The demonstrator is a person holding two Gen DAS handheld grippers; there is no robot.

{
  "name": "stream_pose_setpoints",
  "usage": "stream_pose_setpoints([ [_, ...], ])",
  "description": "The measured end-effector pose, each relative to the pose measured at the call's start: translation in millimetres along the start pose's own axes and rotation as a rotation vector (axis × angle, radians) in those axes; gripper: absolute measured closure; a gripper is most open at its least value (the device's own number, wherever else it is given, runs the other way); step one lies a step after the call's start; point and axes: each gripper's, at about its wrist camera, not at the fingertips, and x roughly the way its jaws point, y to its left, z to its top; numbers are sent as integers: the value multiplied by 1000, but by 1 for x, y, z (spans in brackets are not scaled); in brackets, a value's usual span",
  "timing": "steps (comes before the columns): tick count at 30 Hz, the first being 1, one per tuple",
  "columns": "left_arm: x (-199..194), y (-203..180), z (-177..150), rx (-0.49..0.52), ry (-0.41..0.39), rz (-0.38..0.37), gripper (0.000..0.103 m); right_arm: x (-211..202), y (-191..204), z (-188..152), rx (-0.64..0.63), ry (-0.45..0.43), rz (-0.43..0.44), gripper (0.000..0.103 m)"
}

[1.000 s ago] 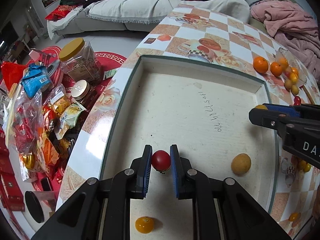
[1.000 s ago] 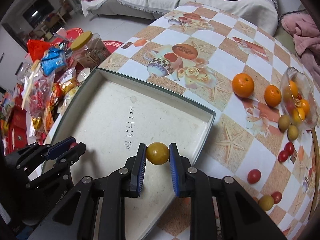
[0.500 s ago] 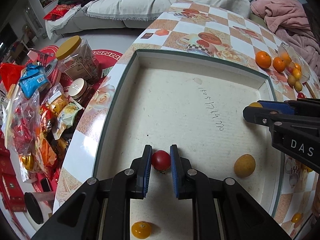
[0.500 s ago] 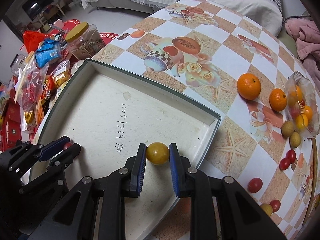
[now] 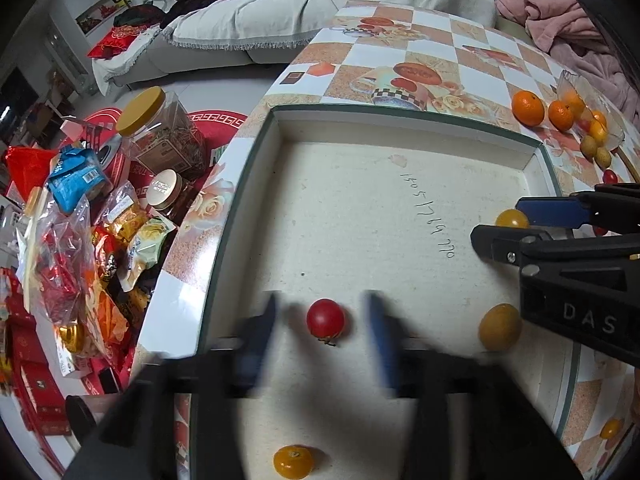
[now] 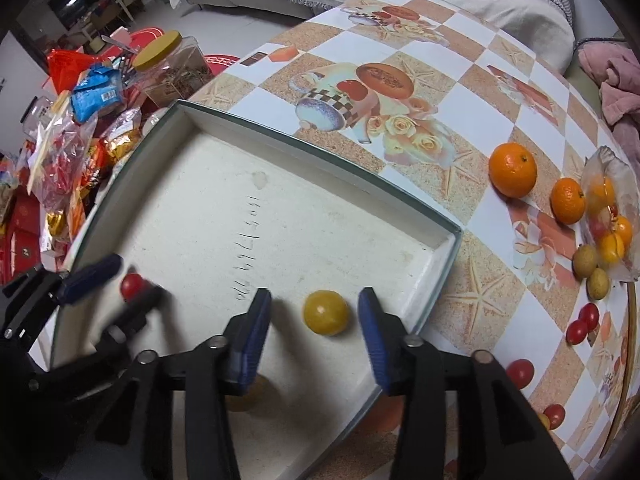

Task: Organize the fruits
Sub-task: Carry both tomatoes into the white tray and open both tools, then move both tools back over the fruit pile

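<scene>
A shallow white tray (image 5: 400,208) lies on the patterned table; it also shows in the right wrist view (image 6: 320,224). My left gripper (image 5: 324,324) is open, its blurred jaws either side of a red cherry tomato (image 5: 325,318) resting on the tray floor. My right gripper (image 6: 316,312) is open around a yellow tomato (image 6: 326,312) lying on the tray near its right wall. In the left wrist view a tan longan (image 5: 500,327) and a small orange fruit (image 5: 293,462) also lie in the tray.
Two oranges (image 6: 513,175) and a clear bag of fruit (image 6: 608,220) sit on the table to the right, with loose cherry tomatoes (image 6: 582,324) and longans (image 6: 592,268). Snack bags and jars (image 5: 100,200) crowd the floor on the left.
Both grippers have opened. The red tomato and the yellow tomato, held before, now rest on the tray floor between the spread jaws.
</scene>
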Motion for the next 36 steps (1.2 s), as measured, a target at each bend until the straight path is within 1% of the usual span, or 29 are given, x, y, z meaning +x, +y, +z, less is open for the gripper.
stream_pose_setpoints([
  [1, -4, 1, -1, -4, -26, 8, 25, -3, 0, 0, 4, -8, 5, 43],
  [2, -6, 1, -2, 1, -35, 8, 25, -6, 1, 0, 6, -18, 12, 37],
  [3, -6, 1, -2, 8, -27, 7, 25, -9, 1, 0, 7, -27, 17, 30],
  [5, -4, 0, -3, 18, -10, 16, 25, -16, 1, 0, 13, -49, 15, 21],
  [8, -8, -2, -4, 24, -10, 13, 25, -28, -4, -2, 37, -72, 15, 19],
  [9, -10, -3, -5, 29, -11, 12, 25, -30, -7, -3, 50, -64, 13, 15],
  [18, -32, -28, -5, 88, -39, -11, 25, -53, -30, -18, 109, -94, -2, 15],
  [25, -48, -59, 0, 142, -60, -44, 25, -71, -64, -47, 169, -107, -27, 15],
  [32, -66, -101, -2, 212, -72, -113, 25, -88, -108, -101, 278, -91, -62, 15],
  [36, -74, -126, -6, 251, -74, -158, 25, -95, -131, -142, 337, -67, -84, 14],
])
